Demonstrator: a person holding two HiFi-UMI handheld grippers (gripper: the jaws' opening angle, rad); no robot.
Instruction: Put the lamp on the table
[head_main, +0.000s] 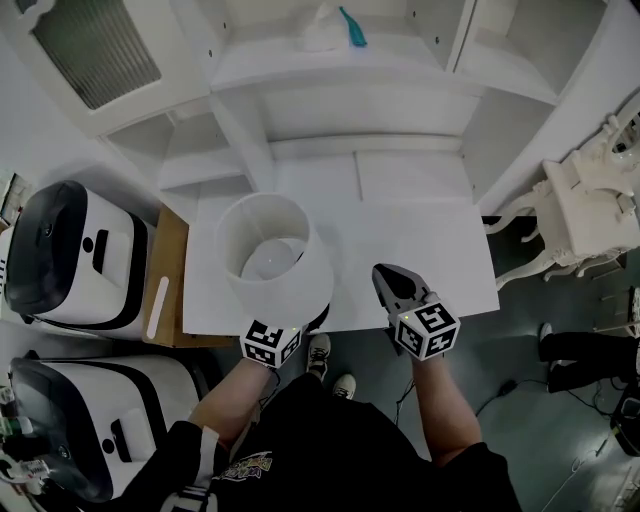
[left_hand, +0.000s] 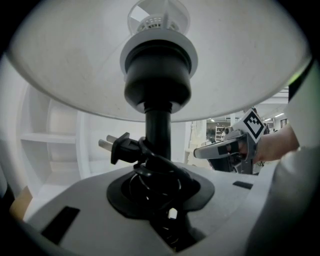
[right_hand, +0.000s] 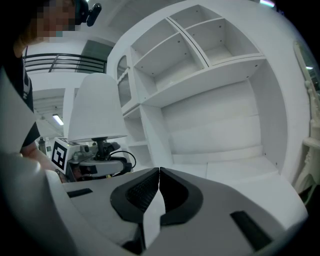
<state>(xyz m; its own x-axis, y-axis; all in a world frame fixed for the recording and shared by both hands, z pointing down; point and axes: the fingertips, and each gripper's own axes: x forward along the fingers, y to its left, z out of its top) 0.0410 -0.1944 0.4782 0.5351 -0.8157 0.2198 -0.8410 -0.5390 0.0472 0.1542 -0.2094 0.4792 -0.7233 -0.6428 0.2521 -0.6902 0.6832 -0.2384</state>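
Note:
The lamp has a white drum shade (head_main: 275, 258) and a black stem (left_hand: 158, 127). Its black cord and plug (left_hand: 116, 147) are wound around the stem. My left gripper (left_hand: 159, 187) is shut on the stem just under the shade and holds the lamp upright over the front left part of the white table (head_main: 430, 240). In the head view the shade hides the left jaws, and only the marker cube (head_main: 270, 343) shows. The lamp's base is hidden. My right gripper (head_main: 385, 275) hovers over the table's front edge to the right of the lamp, shut and empty (right_hand: 159, 172).
A white shelf unit (head_main: 350, 110) rises behind the table. Two white and black machines (head_main: 70, 255) and a wooden board (head_main: 168, 290) stand at the left. A white ornate chair (head_main: 585, 205) is at the right, and another person's feet (head_main: 565, 345) are on the grey floor.

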